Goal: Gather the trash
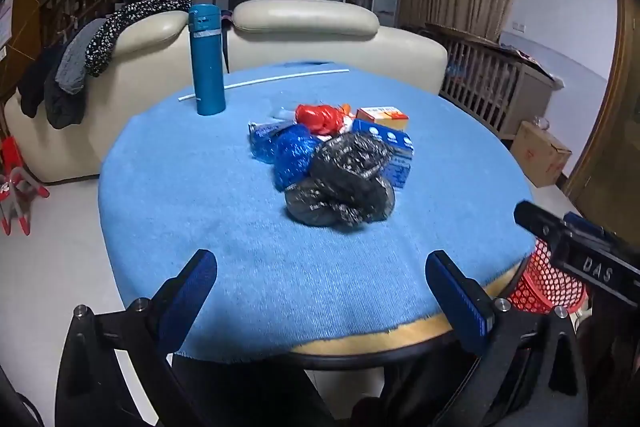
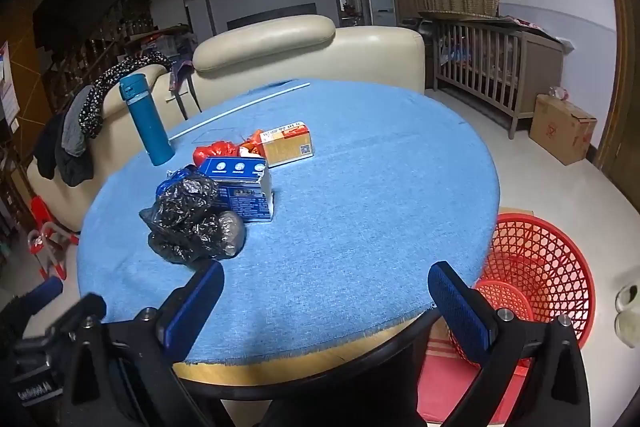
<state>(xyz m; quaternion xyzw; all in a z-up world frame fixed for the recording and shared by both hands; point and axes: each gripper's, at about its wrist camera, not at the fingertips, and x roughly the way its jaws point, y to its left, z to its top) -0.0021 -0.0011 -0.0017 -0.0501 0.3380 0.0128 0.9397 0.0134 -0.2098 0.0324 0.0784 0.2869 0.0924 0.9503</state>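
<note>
Left wrist view: left gripper (image 1: 320,291), fingers spread apart, nothing between them, held level over the near edge of the blue-clothed round table (image 1: 192,195). Trash pile mid-table: black bags (image 1: 344,183), blue bag (image 1: 294,153), red bag (image 1: 320,117), blue carton (image 1: 394,151), orange box (image 1: 382,117).

Right wrist view: right gripper (image 2: 326,301), fingers likewise apart and bare, tilted over the table rim; red mesh basket (image 2: 540,267) on floor just beside table.

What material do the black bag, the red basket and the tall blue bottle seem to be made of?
Black bag: thin glossy plastic film, crinkled with bright glints. Red basket: probably moulded plastic, an open lattice of uniform colour. Blue bottle: smooth satin body, possibly painted metal; the pictures leave this open.
</note>
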